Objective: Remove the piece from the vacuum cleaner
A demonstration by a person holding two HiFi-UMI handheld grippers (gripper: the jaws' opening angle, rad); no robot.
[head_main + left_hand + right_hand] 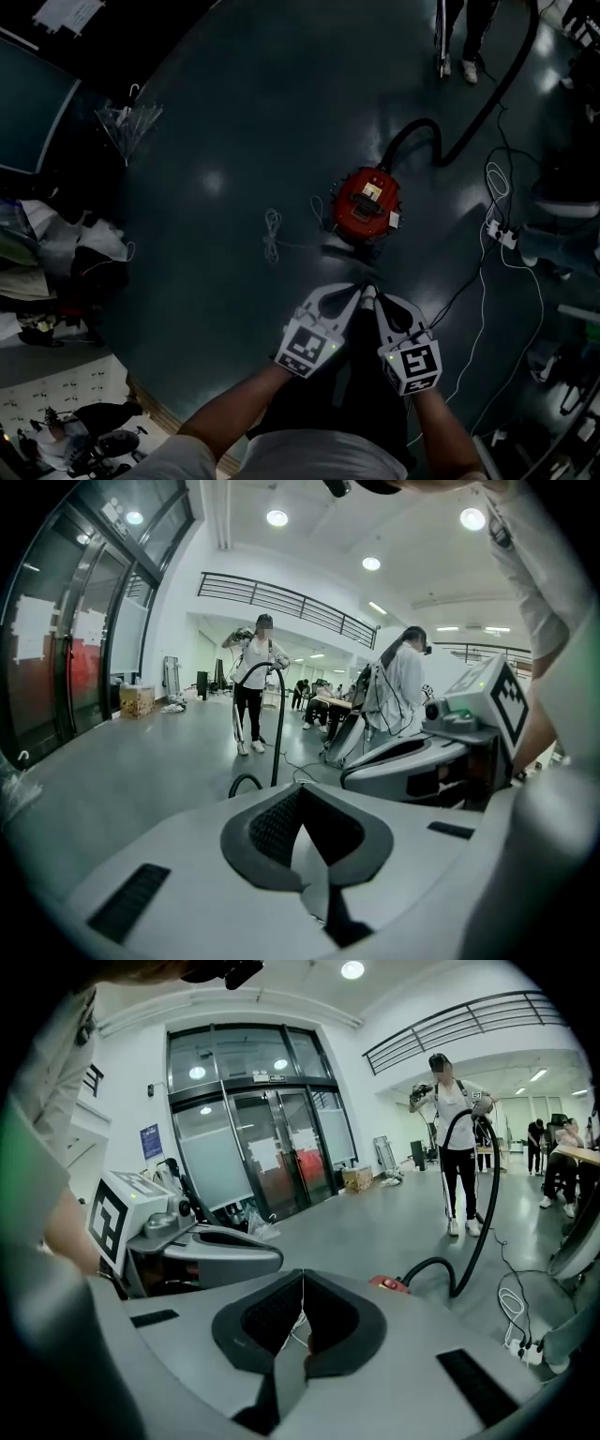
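Note:
The red canister vacuum cleaner stands on the dark floor just ahead of both grippers; only its red top shows over the right gripper's jaws. A black hose joins its far side and curves up to a standing person who holds the other end; an arc of the hose shows in the left gripper view. My left gripper and right gripper are side by side, tips nearly touching, a short way short of the vacuum. The left gripper is shut and empty, as is the right gripper.
A loose white cord lies on the floor left of the vacuum. A power strip with white cables sits to its right. Bags and clutter line the left edge. Glass doors stand at the far left, and other people work at tables.

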